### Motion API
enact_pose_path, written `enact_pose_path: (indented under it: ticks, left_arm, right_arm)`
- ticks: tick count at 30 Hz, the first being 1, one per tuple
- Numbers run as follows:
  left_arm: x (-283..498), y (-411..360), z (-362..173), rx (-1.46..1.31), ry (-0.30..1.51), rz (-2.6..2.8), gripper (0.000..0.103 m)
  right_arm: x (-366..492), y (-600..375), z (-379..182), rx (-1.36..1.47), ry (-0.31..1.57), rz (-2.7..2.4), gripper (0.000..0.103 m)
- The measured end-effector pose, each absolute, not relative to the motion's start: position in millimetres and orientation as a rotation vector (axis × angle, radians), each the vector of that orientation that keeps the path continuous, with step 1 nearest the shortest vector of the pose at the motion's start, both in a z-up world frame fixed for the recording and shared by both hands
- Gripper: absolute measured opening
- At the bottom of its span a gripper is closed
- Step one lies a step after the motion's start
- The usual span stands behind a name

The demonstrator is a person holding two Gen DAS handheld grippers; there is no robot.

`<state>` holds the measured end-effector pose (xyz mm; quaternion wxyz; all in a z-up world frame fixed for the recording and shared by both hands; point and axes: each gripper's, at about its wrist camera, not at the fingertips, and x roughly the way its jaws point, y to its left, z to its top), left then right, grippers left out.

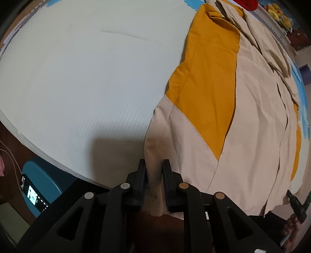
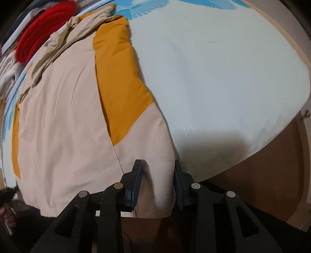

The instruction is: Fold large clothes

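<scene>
Big tan and yellow jacket [image 1: 213, 116] spread flat near the bed's front edge, hem hanging a little over it. Left gripper [image 1: 153, 183] jaws pinching one hem corner. Right gripper [image 2: 155, 184] jaws spread around the other corner, not squeezing yet. Best to pinch tight, lift both corners together, carry evenly toward the collar.

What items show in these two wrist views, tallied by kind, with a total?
Grippers: 2, the left gripper and the right gripper
Beige-and-mustard jackets: 1, the jacket on the white bed cover
Red garments: 1, the red garment
Phones: 1, the phone
Yellow plush toys: 1 cluster, the plush toys, number unclear
Total: 6
</scene>
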<state>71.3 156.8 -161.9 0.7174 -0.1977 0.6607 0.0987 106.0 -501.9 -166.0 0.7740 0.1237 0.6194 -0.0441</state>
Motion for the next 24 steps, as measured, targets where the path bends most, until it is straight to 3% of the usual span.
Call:
enact_pose_path:
  ticks: [2, 3, 6, 15, 24]
  left_arm:
    - [71.9, 152.8, -161.8, -0.407, 1.458, 0.221, 0.014]
    - [72.5, 151.5, -162.1, -0.397, 1.457, 0.222, 0.014]
    - [72.1, 151.5, -161.9, -0.395, 1.451, 0.226, 0.015]
    - [59.1, 131.6, -132.9, -0.325, 1.37, 0.198, 0.004]
    - [25.9, 117.1, -39.5, -0.328, 1.119, 0.044, 0.002]
  right_arm:
    - [103.9, -498.8, -164.4, 0.238, 1.341, -0.081, 0.028]
    - [103.7, -497.4, -164.4, 0.232, 1.339, -0.077, 0.018]
    - [99.5, -489.0, -158.8, 0.195, 1.322, -0.062, 0.008]
    - [96.0, -490.4, -126.6, 0.195, 1.193, -0.032, 0.004]
    - [85.4, -479.7, -56.4, 0.252, 1.015, 0.086, 0.003]
